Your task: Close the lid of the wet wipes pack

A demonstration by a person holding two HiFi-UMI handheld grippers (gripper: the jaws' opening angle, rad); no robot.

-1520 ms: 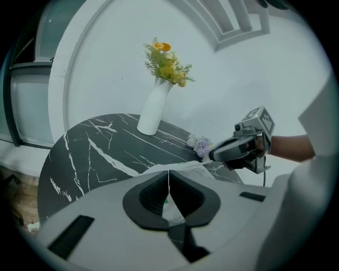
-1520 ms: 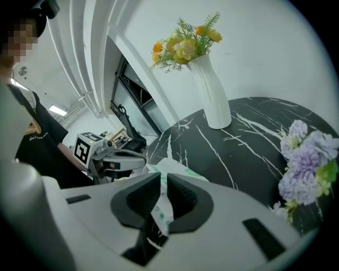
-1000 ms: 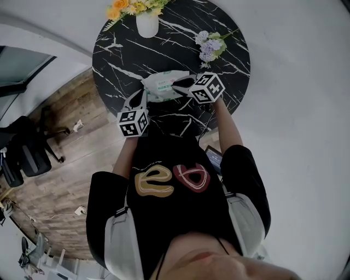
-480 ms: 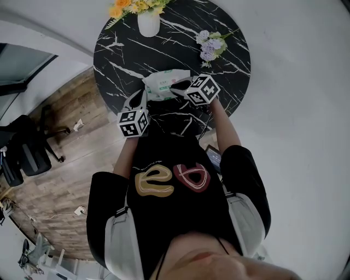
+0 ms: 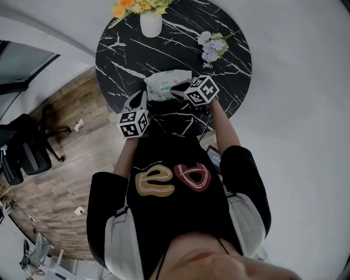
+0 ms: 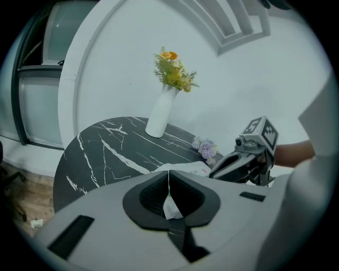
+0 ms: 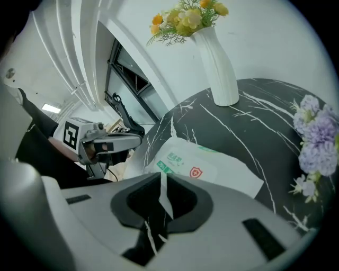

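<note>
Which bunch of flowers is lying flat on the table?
The purple bunch, loose on the black table; the orange-yellow bunch stands in the white vase.

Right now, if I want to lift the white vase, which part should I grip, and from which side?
Probably the upper body of the white vase, where it narrows below the flowers. It stands upright at the far rim of the table, and the flowers block the top, so come level from the near side, jaws opened across the neck.
</note>
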